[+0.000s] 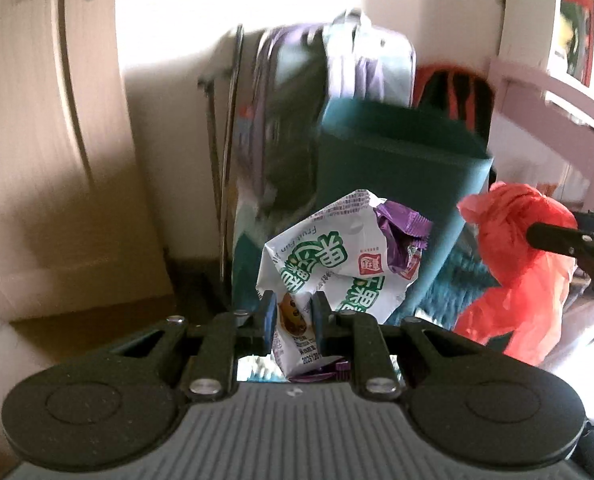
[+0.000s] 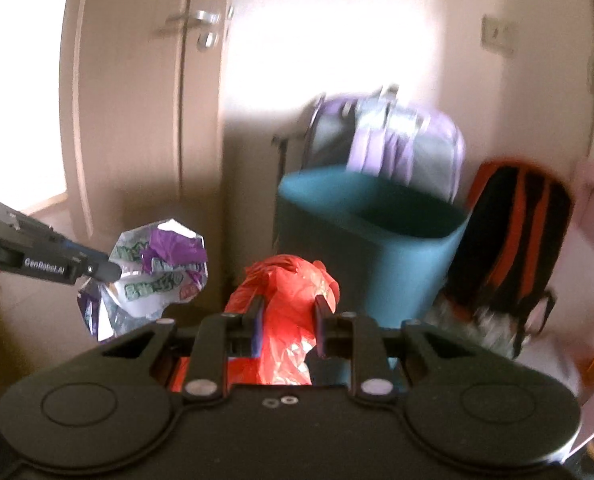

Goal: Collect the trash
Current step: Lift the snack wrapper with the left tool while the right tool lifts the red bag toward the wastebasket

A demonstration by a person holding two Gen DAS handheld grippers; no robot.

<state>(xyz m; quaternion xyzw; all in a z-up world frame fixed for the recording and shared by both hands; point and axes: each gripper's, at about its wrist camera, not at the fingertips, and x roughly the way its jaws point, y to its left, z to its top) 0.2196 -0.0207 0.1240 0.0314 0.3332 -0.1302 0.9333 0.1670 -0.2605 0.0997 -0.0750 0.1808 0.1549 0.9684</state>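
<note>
Nearest the lens in the left wrist view, the left gripper (image 1: 293, 314) pinches a crumpled white snack wrapper (image 1: 337, 256) with green print; a purple wrapper (image 1: 403, 232) is bunched inside it, and the pads press on the lower part of the bundle. In the right wrist view, the right gripper (image 2: 289, 326) is likewise clamped on a wad of red plastic bag (image 2: 287, 312), which bulges above and below the fingers.

Landmark: the teal bin (image 2: 377, 240), standing open-topped on the floor against the wall, with a lilac backpack (image 2: 401, 140) behind it and a black-and-orange backpack (image 2: 513, 240) to its right.

Both loads hang in the air in front of the bin: the red bag close before its near-left wall, the wrapper bundle further left and clear of it. Neither is over the rim.

Step in hand, as judged: carrying the picked-up trash to the bin. The next move calls for bringing each gripper above the bin's mouth before the fingers part, lest the light, springy film fall outside or cling to a pad.
</note>
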